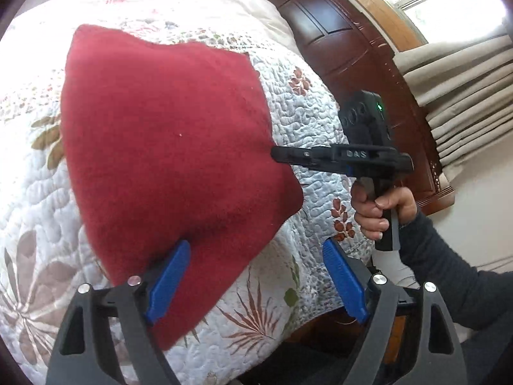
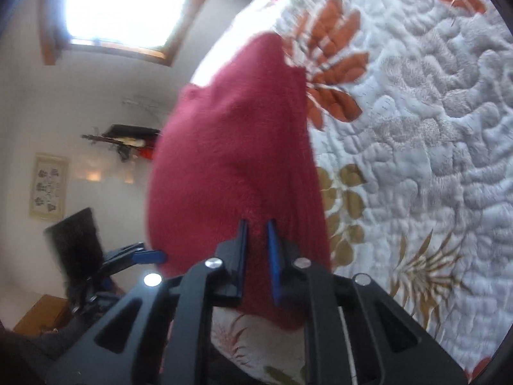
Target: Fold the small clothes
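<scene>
A dark red knitted garment (image 1: pixel 166 147) lies on the floral quilted bedspread (image 1: pixel 307 109), and its near end hangs over the bed's edge. My left gripper (image 1: pixel 256 245) is open with its blue pads (image 1: pixel 170 282) spread wide; the cloth's near edge rests against the left pad. My right gripper (image 1: pixel 277 154), held by a hand (image 1: pixel 378 205), reaches in from the right and pinches the garment's right edge. In the right wrist view the right gripper (image 2: pixel 257 223) is shut on the red garment (image 2: pixel 231 160), with a fold of it between the fingers. The left gripper (image 2: pixel 150 256) shows at lower left.
A dark wooden headboard (image 1: pixel 336 41) stands behind the bed, with beige curtains (image 1: pixel 465 96) and a bright window to its right. The person's dark sleeve (image 1: pixel 449 272) is at the lower right. On the wall hangs a framed picture (image 2: pixel 49 186), below a window (image 2: pixel 128 3).
</scene>
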`<state>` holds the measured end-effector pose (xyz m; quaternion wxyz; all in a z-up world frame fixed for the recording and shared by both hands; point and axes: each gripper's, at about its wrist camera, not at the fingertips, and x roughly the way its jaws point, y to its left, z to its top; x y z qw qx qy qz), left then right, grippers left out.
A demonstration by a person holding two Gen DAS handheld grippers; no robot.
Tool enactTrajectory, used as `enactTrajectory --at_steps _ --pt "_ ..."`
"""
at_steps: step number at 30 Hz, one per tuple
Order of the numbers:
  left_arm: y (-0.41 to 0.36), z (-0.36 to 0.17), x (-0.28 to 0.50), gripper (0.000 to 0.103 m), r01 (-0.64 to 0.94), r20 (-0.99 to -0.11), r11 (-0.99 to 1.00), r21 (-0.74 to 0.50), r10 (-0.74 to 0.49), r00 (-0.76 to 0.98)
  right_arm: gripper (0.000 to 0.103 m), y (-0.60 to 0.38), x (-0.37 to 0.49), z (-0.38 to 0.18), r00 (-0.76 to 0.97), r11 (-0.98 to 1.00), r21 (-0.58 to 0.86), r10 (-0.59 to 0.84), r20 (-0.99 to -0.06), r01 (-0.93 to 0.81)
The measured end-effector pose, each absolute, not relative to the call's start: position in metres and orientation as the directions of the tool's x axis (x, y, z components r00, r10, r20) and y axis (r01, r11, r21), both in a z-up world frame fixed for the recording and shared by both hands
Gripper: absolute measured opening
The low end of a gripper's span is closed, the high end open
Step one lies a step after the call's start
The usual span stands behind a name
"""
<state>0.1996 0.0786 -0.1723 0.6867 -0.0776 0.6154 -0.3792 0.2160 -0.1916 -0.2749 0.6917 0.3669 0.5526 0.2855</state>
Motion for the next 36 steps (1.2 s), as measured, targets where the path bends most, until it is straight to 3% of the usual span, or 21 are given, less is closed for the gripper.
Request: enactTrajectory --at_steps 1,2,3,5,6,8,14,17,23,25,26,27,30,36 --pt "0.082 -0.168 0.197 0.085 0.426 -0.785 0.702 -0.571 -0.618 -0.034 0.02 -0.195 0.206 -0.269 0.243 0.568 0.823 0.798 -0.551 -0.002" --pt "0.086 -0.165 0.194 0.085 0.42 -0.783 0.704 -0.572 -0.621 -0.025 0.03 -0.195 0.198 -0.263 0.255 0.573 0.819 0.796 -0.55 -0.021" --pt "0.092 -0.162 0.192 0.086 0.412 -0.78 0.707 -0.575 -0.626 -0.015 0.047 -0.194 0.193 -0.264 0.257 0.574 0.818 0.795 -0.549 -0.031" --pt "0.103 -0.158 0.186 0.086 0.39 -0.776 0.716 -0.579 -0.631 0.007 0.053 -0.18 0.186 -0.268 0.229 0.593 0.803 0.79 -0.569 -0.054" --pt "0.107 -0.158 0.185 0.086 0.38 -0.774 0.718 -0.582 -0.633 0.011 0.043 -0.172 0.189 -0.273 0.205 0.609 0.79 0.783 -0.588 -0.061" --pt "0.12 -0.157 0.178 0.086 0.34 -0.761 0.722 -0.603 -0.648 0.026 0.008 -0.155 0.199 -0.291 0.159 0.635 0.77 0.768 -0.62 -0.068" --pt "0.16 -0.158 0.168 0.086 0.226 -0.757 0.751 -0.62 -0.649 0.08 0.008 -0.165 0.187 -0.337 0.148 0.593 0.803 0.791 -0.594 0.052" --pt "0.177 -0.162 0.167 0.087 0.171 -0.77 0.775 -0.608 -0.628 0.111 0.01 -0.151 0.188 -0.32 0.171 0.565 0.825 0.813 -0.556 -0.001" --pt "0.183 -0.166 0.186 0.094 0.142 -0.78 0.795 -0.59 -0.606 0.154 0.035 -0.163 0.192 -0.273 0.244 0.623 0.779 0.768 -0.593 -0.071" --pt "0.185 -0.175 0.197 0.094 0.103 -0.773 0.786 -0.609 -0.618 0.144 0.06 -0.167 0.202 -0.256 0.282 0.632 0.767 0.76 -0.586 -0.11" --pt "0.185 -0.178 0.201 0.095 0.089 -0.765 0.777 -0.623 -0.629 0.139 0.091 -0.168 0.214 -0.251 0.301 0.648 0.752 0.746 -0.594 -0.122" --pt "0.185 -0.183 0.205 0.096 0.075 -0.751 0.762 -0.644 -0.648 0.129 0.101 -0.171 0.225 -0.257 0.303 0.647 0.752 0.746 -0.593 -0.123" --pt "0.18 -0.196 0.218 0.097 0.041 -0.718 0.723 -0.689 -0.69 0.092 0.101 -0.207 0.261 -0.303 0.227 0.536 0.843 0.827 -0.515 -0.039" --pt "0.176 -0.215 0.237 0.097 -0.039 -0.675 0.675 -0.737 -0.733 0.082 0.101 -0.239 0.329 -0.372 0.169 0.258 0.961 0.947 -0.272 0.099"
